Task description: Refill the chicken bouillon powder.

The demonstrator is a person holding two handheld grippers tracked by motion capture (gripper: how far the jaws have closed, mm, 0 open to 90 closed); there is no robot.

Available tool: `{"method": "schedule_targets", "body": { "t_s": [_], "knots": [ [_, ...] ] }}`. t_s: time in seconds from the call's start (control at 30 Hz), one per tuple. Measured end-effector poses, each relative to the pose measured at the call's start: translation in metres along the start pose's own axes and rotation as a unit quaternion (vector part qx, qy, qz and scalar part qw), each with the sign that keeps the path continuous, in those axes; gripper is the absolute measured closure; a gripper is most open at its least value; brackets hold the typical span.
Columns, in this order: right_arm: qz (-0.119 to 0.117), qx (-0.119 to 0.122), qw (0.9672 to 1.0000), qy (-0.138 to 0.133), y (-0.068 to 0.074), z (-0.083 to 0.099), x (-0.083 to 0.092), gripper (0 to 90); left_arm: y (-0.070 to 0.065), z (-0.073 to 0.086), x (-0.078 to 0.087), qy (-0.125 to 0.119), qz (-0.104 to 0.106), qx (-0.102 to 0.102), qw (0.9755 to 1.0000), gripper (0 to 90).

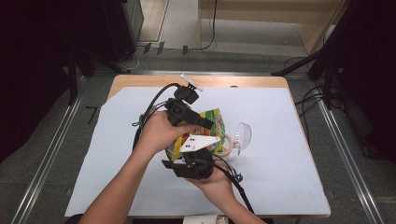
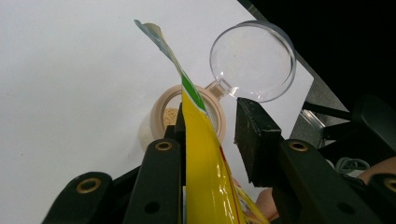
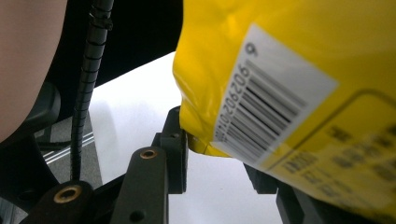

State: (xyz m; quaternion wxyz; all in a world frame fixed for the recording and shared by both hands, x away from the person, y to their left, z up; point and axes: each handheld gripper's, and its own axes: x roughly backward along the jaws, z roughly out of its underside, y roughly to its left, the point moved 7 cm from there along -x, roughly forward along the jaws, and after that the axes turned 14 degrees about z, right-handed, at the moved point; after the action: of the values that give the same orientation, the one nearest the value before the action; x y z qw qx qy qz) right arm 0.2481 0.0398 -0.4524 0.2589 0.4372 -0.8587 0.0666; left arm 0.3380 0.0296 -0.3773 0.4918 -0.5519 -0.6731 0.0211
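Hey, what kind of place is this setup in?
Probably a lab or recording studio, not a kitchen: a wooden table covered with a plain white sheet, metal rails on the grey floor, dark stands and loose cables around it.

From the high view we look forward and down over the whole table (image 1: 116, 154), both forearms entering at the bottom edge, floor and frame rails beyond. The left gripper view rides close behind its black jaws, facing down along the yellow bag (image 2: 205, 163) onto the open jar (image 2: 159, 114) and its clear lid (image 2: 254, 60). The right gripper view sits nearer still, tight against the same bag's barcode panel; all three views share the bag and the white table cover.
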Motion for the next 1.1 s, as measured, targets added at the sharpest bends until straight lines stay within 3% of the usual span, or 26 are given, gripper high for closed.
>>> {"method": "schedule_targets", "body": {
  "t_s": [1.1],
  "knots": [
    [0.000, 0.005, 1.0000, 0.003, 0.0004, -0.0018, 0.0015, 65.6, 0.0004, -0.0001, 0.0022, -0.003, 0.003, 0.004, 1.0000, 70.7]
  ]
}}
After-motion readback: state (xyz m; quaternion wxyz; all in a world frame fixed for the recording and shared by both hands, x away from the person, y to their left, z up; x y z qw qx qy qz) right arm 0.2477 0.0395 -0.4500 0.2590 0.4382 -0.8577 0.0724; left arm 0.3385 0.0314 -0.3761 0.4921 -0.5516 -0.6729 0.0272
